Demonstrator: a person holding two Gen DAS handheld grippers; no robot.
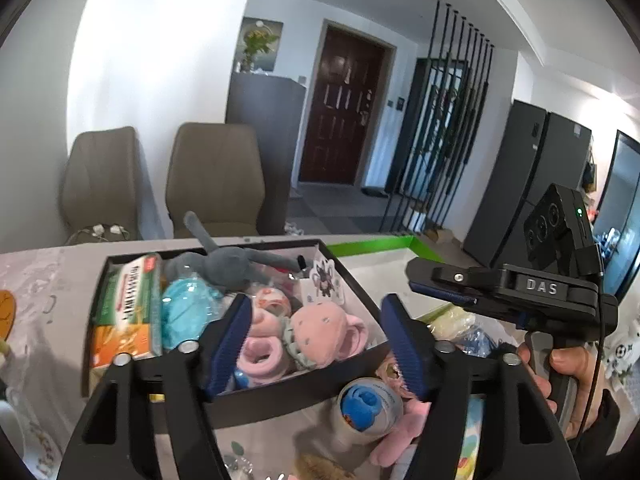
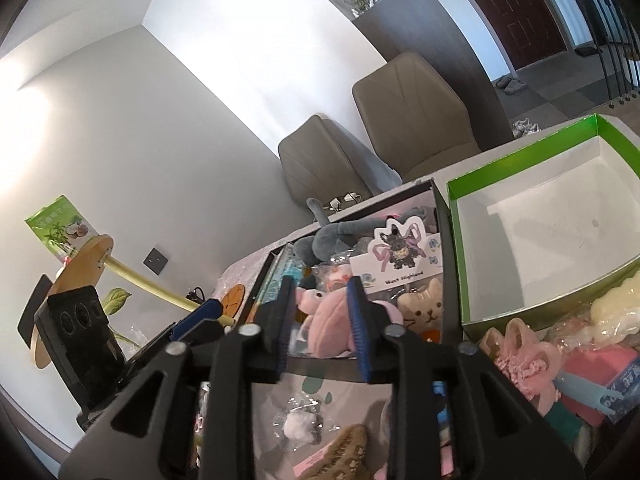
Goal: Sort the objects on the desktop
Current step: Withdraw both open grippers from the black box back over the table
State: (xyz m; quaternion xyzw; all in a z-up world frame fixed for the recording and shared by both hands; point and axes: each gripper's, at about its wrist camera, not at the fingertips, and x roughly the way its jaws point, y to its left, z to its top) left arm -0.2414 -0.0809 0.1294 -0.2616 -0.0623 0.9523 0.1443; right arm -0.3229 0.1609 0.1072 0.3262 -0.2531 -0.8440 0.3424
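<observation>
Hovering both grippers empty above the filled black box [image 1: 352, 276], between one drop and the next pick.

Leftmost in the box lie a green-and-orange carton [image 1: 128, 312], a teal bundle [image 1: 184, 312], a grey plush [image 1: 228, 268] and pink toys [image 1: 320, 332]. The left gripper [image 1: 316, 340] stands wide with nothing between its pads; the right gripper [image 2: 320, 320] is narrower, also empty, its pads framing pink plush in the box below without pressing it. Further right the green box [image 2: 456, 216] sits empty, just beside the black one. Unsorted things stay near: a can with a blue top [image 1: 368, 404], pink knit [image 2: 524, 356]. The next move, I judge, calls for lowering onto one of these; box walls crowd the fingers, and the grippers are close together.
</observation>
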